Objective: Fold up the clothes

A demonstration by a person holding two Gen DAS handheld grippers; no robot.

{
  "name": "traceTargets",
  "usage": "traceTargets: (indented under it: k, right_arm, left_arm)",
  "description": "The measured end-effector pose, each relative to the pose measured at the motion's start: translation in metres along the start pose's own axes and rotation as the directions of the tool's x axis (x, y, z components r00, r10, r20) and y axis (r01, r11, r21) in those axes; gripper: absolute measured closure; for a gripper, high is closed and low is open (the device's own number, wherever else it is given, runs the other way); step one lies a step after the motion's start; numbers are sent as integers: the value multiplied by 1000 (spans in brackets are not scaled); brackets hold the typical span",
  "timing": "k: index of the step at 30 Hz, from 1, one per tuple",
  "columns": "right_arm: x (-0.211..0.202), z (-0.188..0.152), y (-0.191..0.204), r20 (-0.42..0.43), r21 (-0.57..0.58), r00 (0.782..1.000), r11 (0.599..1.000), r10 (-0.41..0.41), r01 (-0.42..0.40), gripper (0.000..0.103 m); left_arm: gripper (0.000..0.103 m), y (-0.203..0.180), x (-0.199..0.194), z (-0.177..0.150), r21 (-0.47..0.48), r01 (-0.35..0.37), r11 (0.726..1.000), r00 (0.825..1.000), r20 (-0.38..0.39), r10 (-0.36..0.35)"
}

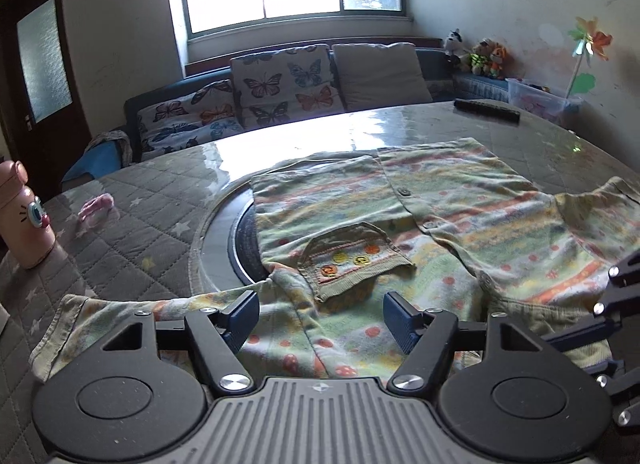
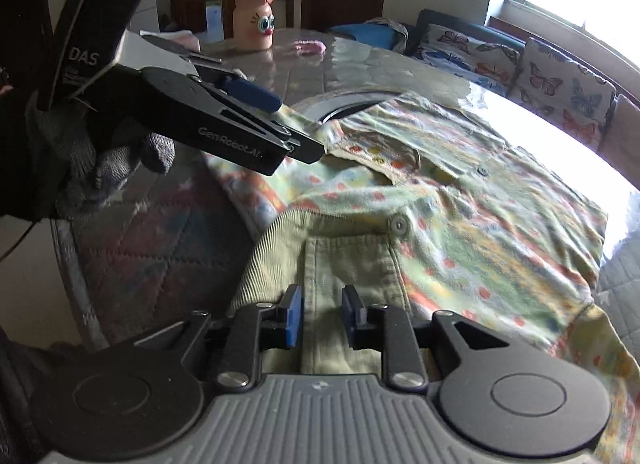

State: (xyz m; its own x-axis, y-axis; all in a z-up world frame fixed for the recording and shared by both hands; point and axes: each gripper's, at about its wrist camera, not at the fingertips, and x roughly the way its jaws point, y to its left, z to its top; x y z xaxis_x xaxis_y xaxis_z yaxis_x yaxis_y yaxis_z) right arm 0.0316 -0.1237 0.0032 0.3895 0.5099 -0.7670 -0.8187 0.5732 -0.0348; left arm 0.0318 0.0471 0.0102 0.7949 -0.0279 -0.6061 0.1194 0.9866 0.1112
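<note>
Through the left wrist camera we see our left tongs (image 1: 320,318) held low and level over the near edge of the patterned child's shirt (image 1: 420,223), their blue pads wide apart with nothing between them. The shirt lies spread on the round tabletop (image 1: 160,191), partly covering the central turntable ring (image 1: 224,236); a small pocket (image 1: 352,264) sits just ahead of the pads. A pink bottle (image 1: 24,219) stands far left, and the right tongs (image 1: 612,324) enter at the right edge.

Through the right wrist camera our right tongs (image 2: 322,318) hover above the shirt's (image 2: 480,223) pale green corduroy collar (image 2: 348,264), pads apart with a narrow gap. The left tongs (image 2: 296,135), gripped in a gloved hand (image 2: 100,159), angle down to the shirt's far edge.
</note>
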Motion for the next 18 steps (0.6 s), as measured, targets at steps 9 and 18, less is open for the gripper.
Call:
traceTargets:
  k: [9, 18]
  right_arm:
    - [-13, -2, -8, 40, 45, 999, 999, -6, 4, 98]
    - [-61, -2, -46, 176, 250, 984, 968, -11, -33, 99]
  left_arm:
    - [32, -8, 3, -2, 60, 9, 998, 1000, -5, -9]
    - [32, -25, 8, -4, 136, 73, 988, 997, -7, -72]
